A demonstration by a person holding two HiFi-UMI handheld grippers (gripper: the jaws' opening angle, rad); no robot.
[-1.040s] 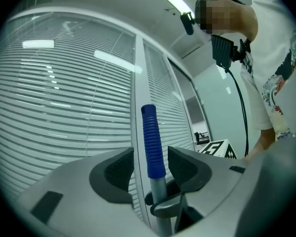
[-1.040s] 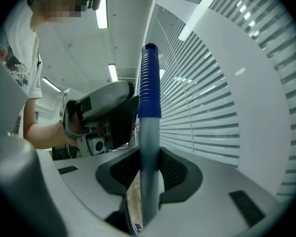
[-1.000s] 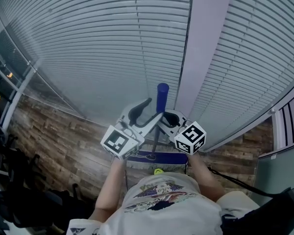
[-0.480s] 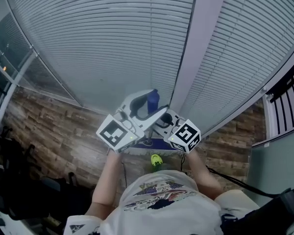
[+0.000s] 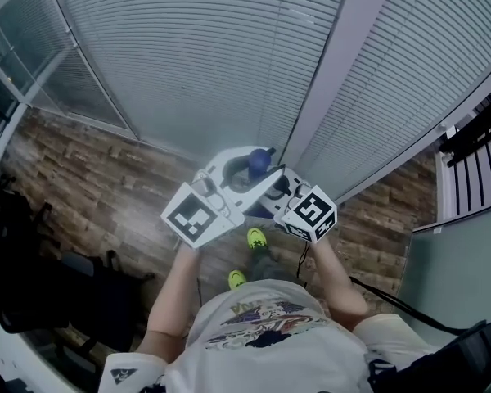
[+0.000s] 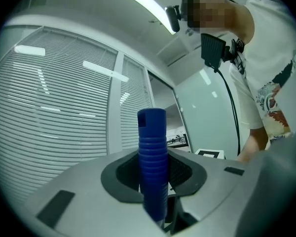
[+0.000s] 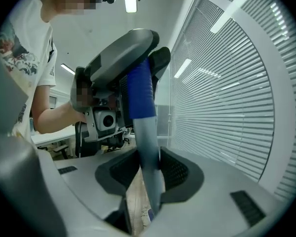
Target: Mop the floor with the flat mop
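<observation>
Left claw (image 6: 155, 194) has just closed on the mop's blue grip (image 6: 152, 142). Right claw (image 7: 148, 184) clamps the grey pole (image 7: 145, 144). I'd stroke straight with both grips firm.

A wood-plank floor (image 5: 106, 178) is laid below the window blinds (image 5: 196, 56); yellow-green shoes (image 5: 256, 237) are planted near them, black chairs (image 5: 33, 293) farther off.

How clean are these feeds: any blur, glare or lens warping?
Head view: fisheye bows the blinds into arcs, pale sheen on the wood floor. Left gripper view: dark round vignette, ceiling light glares, blue mop grip sharp. Right gripper view: grey mop pole close to the lens, soft.
</observation>
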